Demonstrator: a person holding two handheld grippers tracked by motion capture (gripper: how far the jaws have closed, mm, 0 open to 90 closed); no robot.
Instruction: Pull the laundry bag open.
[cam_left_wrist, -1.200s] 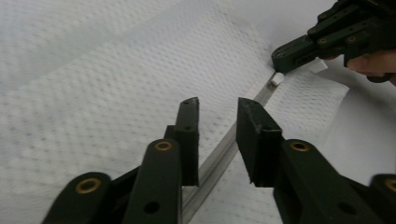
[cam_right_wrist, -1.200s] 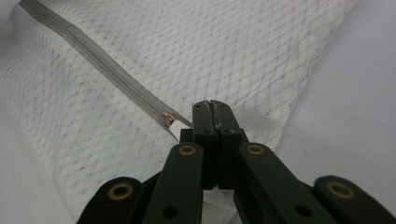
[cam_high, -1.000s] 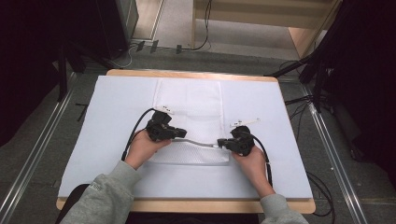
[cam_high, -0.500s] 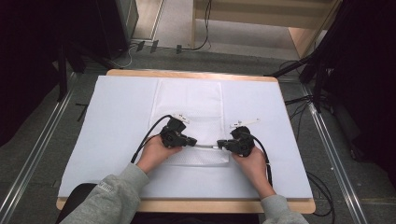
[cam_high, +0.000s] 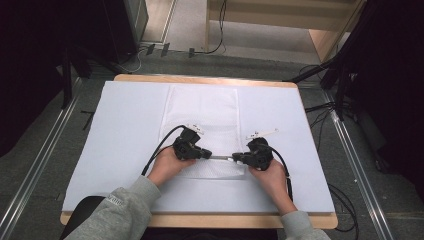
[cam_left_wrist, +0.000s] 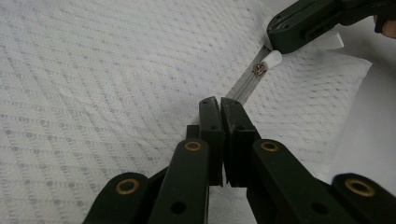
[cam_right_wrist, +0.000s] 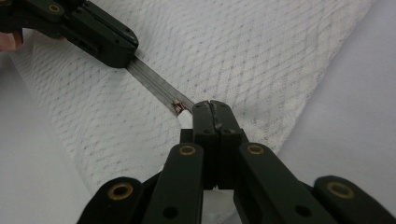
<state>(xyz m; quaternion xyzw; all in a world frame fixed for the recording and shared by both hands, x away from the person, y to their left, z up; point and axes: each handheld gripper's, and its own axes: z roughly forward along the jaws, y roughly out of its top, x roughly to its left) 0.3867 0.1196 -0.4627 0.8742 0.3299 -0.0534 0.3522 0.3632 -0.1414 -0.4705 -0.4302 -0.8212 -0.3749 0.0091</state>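
Mesh bag (cam_high: 202, 120) zipper (cam_left_wrist: 243, 86) mid-travel: left tool (cam_left_wrist: 220, 106) clamps the zipper, right tool (cam_right_wrist: 211, 108) clamps its end; next, slide steadily.

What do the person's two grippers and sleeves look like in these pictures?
The left gripper and the right gripper are black, each with a pale three-cornered plate on top and a black cable trailing back toward the person. In the gripper views, the jaws are flat black blocks on black link arms with round brass-coloured pivots. The person wears grey sweatshirt sleeves; small pale lettering marks the left cuff.
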